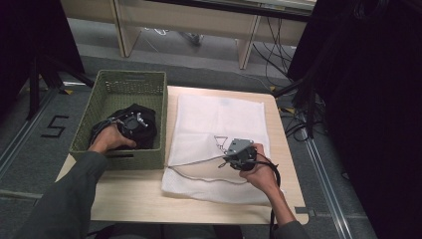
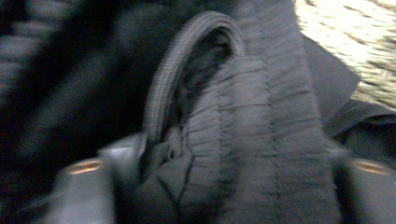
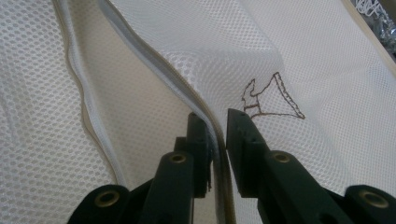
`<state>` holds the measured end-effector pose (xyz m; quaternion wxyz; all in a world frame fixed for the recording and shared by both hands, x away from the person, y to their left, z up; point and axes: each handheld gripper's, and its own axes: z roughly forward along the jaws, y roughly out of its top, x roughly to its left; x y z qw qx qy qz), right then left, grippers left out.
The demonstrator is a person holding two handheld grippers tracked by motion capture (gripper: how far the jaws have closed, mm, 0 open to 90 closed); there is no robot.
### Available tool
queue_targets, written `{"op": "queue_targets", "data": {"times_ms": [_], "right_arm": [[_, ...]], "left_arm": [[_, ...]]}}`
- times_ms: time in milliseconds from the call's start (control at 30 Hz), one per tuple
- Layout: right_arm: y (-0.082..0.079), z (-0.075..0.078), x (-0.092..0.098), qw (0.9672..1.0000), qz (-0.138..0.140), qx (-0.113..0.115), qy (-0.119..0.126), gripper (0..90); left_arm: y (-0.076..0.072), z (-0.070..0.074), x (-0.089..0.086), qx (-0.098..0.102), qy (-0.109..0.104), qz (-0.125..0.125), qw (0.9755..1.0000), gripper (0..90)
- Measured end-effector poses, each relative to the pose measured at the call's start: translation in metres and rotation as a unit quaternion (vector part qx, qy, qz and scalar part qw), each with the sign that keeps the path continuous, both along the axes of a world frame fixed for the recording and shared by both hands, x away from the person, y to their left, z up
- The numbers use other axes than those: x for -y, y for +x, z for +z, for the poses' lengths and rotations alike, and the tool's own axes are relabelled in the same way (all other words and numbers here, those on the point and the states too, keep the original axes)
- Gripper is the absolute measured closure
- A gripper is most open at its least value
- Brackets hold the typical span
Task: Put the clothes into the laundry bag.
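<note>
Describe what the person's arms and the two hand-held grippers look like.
Left arm: dark grey long sleeve. The right hand-held gripper has black angular jaws with brass-coloured rivets, a grey three-cornered plate on top and a black cable. The left hand-held gripper is black with metal parts.

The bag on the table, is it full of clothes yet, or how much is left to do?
Not yet. Done: the mesh bag lies flat with its zipper edge open. In hand: the right gripper pinches that edge, while the left gripper is down in the basket with dark clothes between its jaws. Left: lifting the clothes over into the bag.
</note>
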<state>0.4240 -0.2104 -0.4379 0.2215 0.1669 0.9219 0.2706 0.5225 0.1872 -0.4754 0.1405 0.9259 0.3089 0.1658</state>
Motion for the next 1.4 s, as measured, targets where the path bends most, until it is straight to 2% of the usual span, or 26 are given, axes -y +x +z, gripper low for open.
{"op": "queue_targets", "data": {"times_ms": [67,133,233,367,500,533,567,667,700,733,767,867,933,967,1000,1033,1100,1133,1167,1200,1233,1267,1300,1333,1367,1400], "right_arm": [[-0.001,0.000,0.000,1.0000,0.001,0.000,-0.004,79.7],[-0.001,0.000,0.000,1.0000,0.001,0.001,0.000,79.8],[-0.001,0.000,0.000,1.0000,-0.003,-0.003,0.000,80.0],[0.000,0.000,-0.001,1.0000,0.003,-0.002,-0.001,80.8],[0.000,0.000,0.000,1.0000,-0.002,-0.003,0.001,82.5],[0.000,0.001,0.000,1.0000,-0.002,-0.002,0.005,83.1],[0.001,0.001,0.000,1.0000,-0.001,-0.002,0.006,83.9],[0.000,0.002,0.000,0.9999,-0.009,-0.005,0.010,85.6],[0.000,0.002,0.000,0.9999,-0.009,-0.005,0.010,85.6],[0.000,0.004,-0.001,0.9998,-0.016,-0.003,0.013,86.4],[0.000,0.005,-0.001,0.9998,-0.014,-0.002,0.016,86.5],[-0.001,0.006,-0.001,0.9997,-0.015,0.001,0.019,86.6],[0.000,0.008,-0.001,0.9996,-0.016,0.004,0.022,86.6],[0.000,0.008,-0.001,0.9996,-0.016,0.004,0.022,86.6],[0.000,0.009,-0.001,0.9995,-0.018,0.002,0.026,86.6],[0.000,0.009,-0.001,0.9995,-0.018,0.002,0.026,86.6],[0.000,0.011,0.000,0.9993,-0.022,0.004,0.029,86.6],[0.001,0.012,0.000,0.9993,-0.020,0.007,0.031,86.5],[0.001,0.012,0.000,0.9993,-0.020,0.007,0.031,86.5],[0.001,0.013,0.001,0.9993,-0.021,0.006,0.031,86.5],[0.001,0.013,0.001,0.9993,-0.021,0.006,0.031,86.5],[0.001,0.013,0.000,0.9991,-0.027,0.003,0.034,86.6],[0.001,0.013,0.000,0.9991,-0.027,0.003,0.034,86.6],[0.001,0.013,0.000,0.9992,-0.023,0.003,0.033,86.6],[0.001,0.013,0.000,0.9992,-0.023,0.003,0.033,86.6],[0.001,0.013,0.000,0.9992,-0.024,0.003,0.033,86.6]], "left_arm": [[0.000,0.001,0.000,0.011,0.014,-0.005,0.9998,45.2],[0.000,0.001,0.000,0.022,0.023,-0.001,0.9995,59.5],[0.000,0.003,0.001,0.026,0.031,0.001,0.9992,64.4],[0.000,0.007,-0.001,0.033,0.022,0.014,0.9991,66.9],[-0.002,0.019,-0.004,0.046,0.003,0.027,0.9986,68.0],[-0.003,0.024,-0.007,0.050,-0.009,0.033,0.9982,68.0],[-0.006,0.034,-0.011,0.058,-0.040,0.046,0.9964,68.1],[-0.010,0.052,-0.019,0.071,-0.076,0.054,0.9932,68.2],[-0.010,0.052,-0.019,0.071,-0.076,0.054,0.9932,68.2],[-0.013,0.064,-0.025,0.078,-0.103,0.063,0.9896,68.2],[-0.013,0.064,-0.025,0.078,-0.103,0.063,0.9896,68.2],[-0.019,0.079,-0.034,0.084,-0.139,0.071,0.9842,68.2],[-0.027,0.094,-0.041,0.091,-0.179,0.072,0.9770,68.2],[-0.027,0.094,-0.041,0.091,-0.179,0.072,0.9770,68.2],[-0.031,0.103,-0.044,0.098,-0.193,0.072,0.9737,68.2],[-0.031,0.103,-0.044,0.098,-0.193,0.072,0.9737,68.2],[-0.035,0.112,-0.047,0.106,-0.213,0.074,0.9684,68.2],[-0.038,0.122,-0.050,0.107,-0.235,0.075,0.9631,68.5],[-0.038,0.122,-0.050,0.107,-0.235,0.075,0.9631,68.7],[-0.043,0.131,-0.053,0.114,-0.248,0.072,0.9595,68.9],[-0.043,0.131,-0.053,0.114,-0.248,0.072,0.9595,69.0],[-0.048,0.141,-0.054,0.122,-0.260,0.068,0.9554,69.2],[-0.048,0.141,-0.054,0.122,-0.260,0.068,0.9554,69.5],[-0.052,0.148,-0.056,0.123,-0.271,0.068,0.9523,69.5],[-0.052,0.148,-0.056,0.123,-0.271,0.068,0.9523,69.6],[-0.055,0.154,-0.057,0.127,-0.278,0.066,0.9500,69.5]]}}
